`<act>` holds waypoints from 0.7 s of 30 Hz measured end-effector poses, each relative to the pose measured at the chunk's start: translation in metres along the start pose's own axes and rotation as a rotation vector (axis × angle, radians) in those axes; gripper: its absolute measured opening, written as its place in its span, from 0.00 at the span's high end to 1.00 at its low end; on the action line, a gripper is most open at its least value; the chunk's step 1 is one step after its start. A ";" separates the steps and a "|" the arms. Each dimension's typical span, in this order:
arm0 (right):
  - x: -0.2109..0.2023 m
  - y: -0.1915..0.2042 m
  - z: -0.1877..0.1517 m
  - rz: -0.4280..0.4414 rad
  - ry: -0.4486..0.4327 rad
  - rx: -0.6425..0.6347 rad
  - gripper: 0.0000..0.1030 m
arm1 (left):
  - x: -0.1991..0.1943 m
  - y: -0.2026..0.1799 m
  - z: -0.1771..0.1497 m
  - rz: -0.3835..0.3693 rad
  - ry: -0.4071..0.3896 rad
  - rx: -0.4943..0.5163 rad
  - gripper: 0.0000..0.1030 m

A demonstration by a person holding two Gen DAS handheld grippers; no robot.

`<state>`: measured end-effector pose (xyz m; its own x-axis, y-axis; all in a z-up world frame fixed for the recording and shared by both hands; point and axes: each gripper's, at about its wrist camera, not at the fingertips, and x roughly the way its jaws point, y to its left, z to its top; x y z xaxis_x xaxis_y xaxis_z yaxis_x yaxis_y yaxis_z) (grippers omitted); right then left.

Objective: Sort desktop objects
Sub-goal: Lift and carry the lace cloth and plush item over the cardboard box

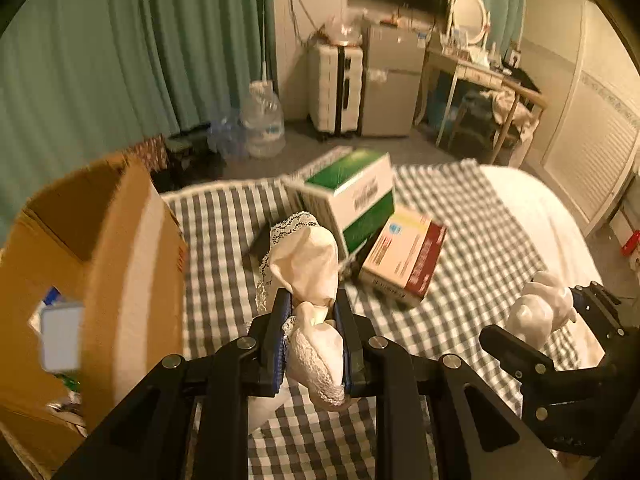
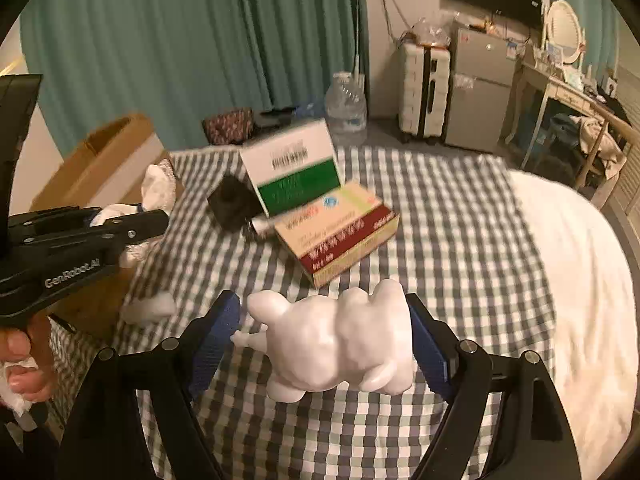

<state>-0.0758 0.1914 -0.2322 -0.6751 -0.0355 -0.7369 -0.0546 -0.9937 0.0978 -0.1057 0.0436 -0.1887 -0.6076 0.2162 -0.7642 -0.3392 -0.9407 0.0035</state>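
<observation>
My left gripper (image 1: 310,312) is shut on a cream lace-trimmed sock (image 1: 308,264) and holds it above the checked cloth (image 1: 224,216), just right of an open cardboard box (image 1: 120,248). It also shows in the right wrist view (image 2: 120,216). My right gripper (image 2: 322,328) is closed around a white animal figurine (image 2: 340,344) and holds it over the cloth; the left pad's contact is unclear. The figurine also shows in the left wrist view (image 1: 540,308). A green and white box (image 2: 294,172), a red and beige box (image 2: 340,236) and a black object (image 2: 232,200) lie mid-cloth.
The cardboard box holds several items, among them a pale blue case (image 1: 60,336). A crumpled white tissue (image 2: 154,306) lies on the cloth's left side. A white duvet (image 2: 572,264) covers the right. Water bottles (image 1: 264,120), a suitcase (image 1: 336,88), a small fridge and a desk stand beyond.
</observation>
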 end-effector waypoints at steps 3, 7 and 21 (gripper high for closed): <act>-0.015 0.004 0.008 0.000 -0.034 0.006 0.21 | -0.017 -0.001 0.006 -0.007 -0.039 0.002 0.80; -0.035 0.010 0.020 -0.006 -0.087 0.026 0.21 | -0.046 0.000 0.012 0.004 -0.097 0.012 0.80; -0.107 0.051 0.058 0.022 -0.241 -0.050 0.21 | -0.126 0.034 0.024 0.107 -0.265 0.001 0.80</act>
<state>-0.0487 0.1509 -0.1094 -0.8322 -0.0365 -0.5532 -0.0058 -0.9972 0.0746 -0.0579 -0.0089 -0.0769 -0.8067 0.1764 -0.5641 -0.2634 -0.9617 0.0758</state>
